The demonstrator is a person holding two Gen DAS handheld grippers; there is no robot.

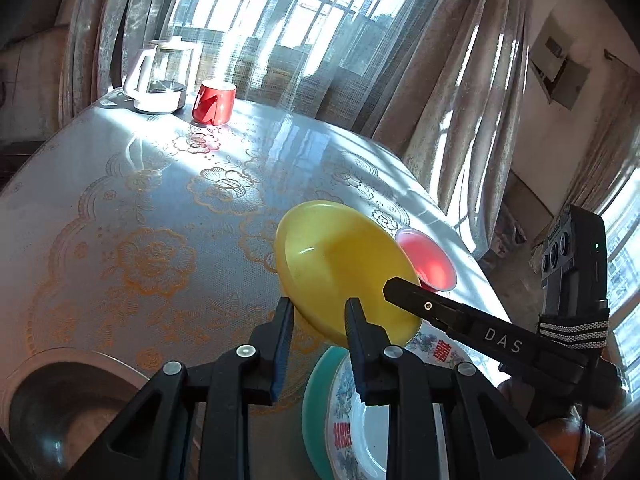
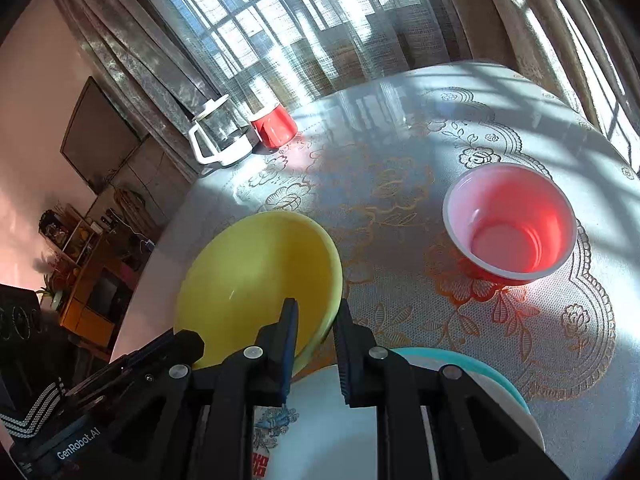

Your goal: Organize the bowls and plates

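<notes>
A yellow plate (image 1: 340, 268) is held tilted above the table, its rim between the fingers of both grippers. My left gripper (image 1: 320, 312) straddles its near rim. My right gripper (image 2: 316, 316) straddles its right rim, and shows in the left wrist view (image 1: 400, 286) as a black finger over the plate. The yellow plate (image 2: 256, 280) hangs over a white patterned plate (image 1: 372, 412) stacked on a teal plate (image 1: 316, 400); both also show in the right wrist view, the white plate (image 2: 320, 432) on the teal plate (image 2: 480, 368). A pink bowl (image 2: 508, 224) stands on the tablecloth to the right.
A glass kettle (image 1: 160, 76) and a red mug (image 1: 214, 102) stand at the table's far edge by the curtains. A metal bowl (image 1: 60, 408) sits at the near left. The table edge (image 1: 460, 228) drops off on the right.
</notes>
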